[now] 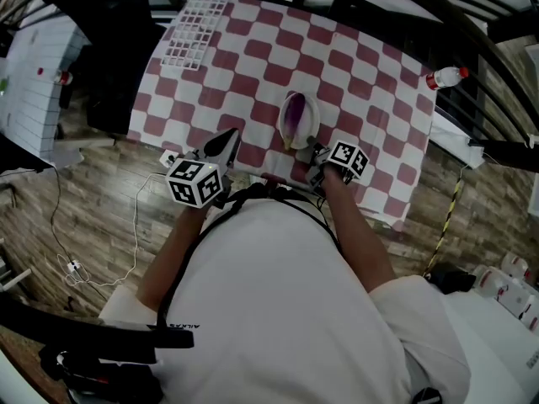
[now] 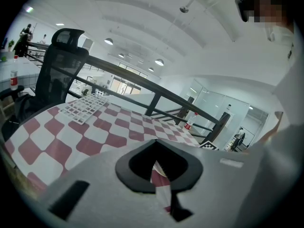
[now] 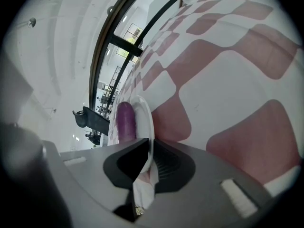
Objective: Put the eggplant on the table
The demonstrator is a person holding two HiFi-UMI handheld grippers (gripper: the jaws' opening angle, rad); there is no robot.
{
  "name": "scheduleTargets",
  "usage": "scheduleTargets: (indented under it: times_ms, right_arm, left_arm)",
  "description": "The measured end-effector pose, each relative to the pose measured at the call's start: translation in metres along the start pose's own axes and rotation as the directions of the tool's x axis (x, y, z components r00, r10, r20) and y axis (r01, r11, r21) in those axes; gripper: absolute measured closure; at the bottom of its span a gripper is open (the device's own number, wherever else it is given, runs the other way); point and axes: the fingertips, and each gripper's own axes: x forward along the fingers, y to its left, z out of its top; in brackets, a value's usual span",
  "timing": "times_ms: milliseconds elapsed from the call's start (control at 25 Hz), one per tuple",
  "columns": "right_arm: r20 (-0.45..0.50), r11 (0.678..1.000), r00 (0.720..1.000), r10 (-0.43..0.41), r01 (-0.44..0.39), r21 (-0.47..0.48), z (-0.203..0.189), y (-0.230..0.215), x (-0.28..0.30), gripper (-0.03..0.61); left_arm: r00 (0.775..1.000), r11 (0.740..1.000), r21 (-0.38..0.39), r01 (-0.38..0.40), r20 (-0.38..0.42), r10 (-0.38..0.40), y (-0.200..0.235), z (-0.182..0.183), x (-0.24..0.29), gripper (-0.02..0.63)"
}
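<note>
A purple eggplant (image 1: 295, 114) lies in a white plate (image 1: 313, 118) on the red-and-white checked tablecloth (image 1: 253, 66), near the table's front edge. My right gripper (image 1: 312, 151) is shut on the plate's near rim. In the right gripper view the plate (image 3: 145, 115) stands on edge between the jaws of the right gripper (image 3: 148, 148), with the eggplant (image 3: 126, 122) just beyond. My left gripper (image 1: 226, 141) hovers over the front edge, left of the plate, shut and holding nothing. In its own view the left gripper (image 2: 156, 144) points across the cloth.
A white grid rack (image 1: 195, 28) lies at the table's far left corner. A bottle with a red cap (image 1: 445, 77) stands off the far right corner by a black railing (image 1: 379, 7). A black office chair (image 2: 59, 56) stands beyond the rack. A white cable (image 1: 135, 225) trails on the wooden floor.
</note>
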Motion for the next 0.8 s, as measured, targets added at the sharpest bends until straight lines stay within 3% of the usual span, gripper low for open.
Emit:
scheduleTargets:
  times_ms: [800]
  right_arm:
    - [0.047, 0.999, 0.998, 0.05, -0.049, -0.019, 0.007, 0.005, -0.014, 0.48]
  left_arm:
    - [0.999, 0.998, 0.042, 0.053, -0.012, -0.053, -0.011, 0.008, 0.013, 0.614]
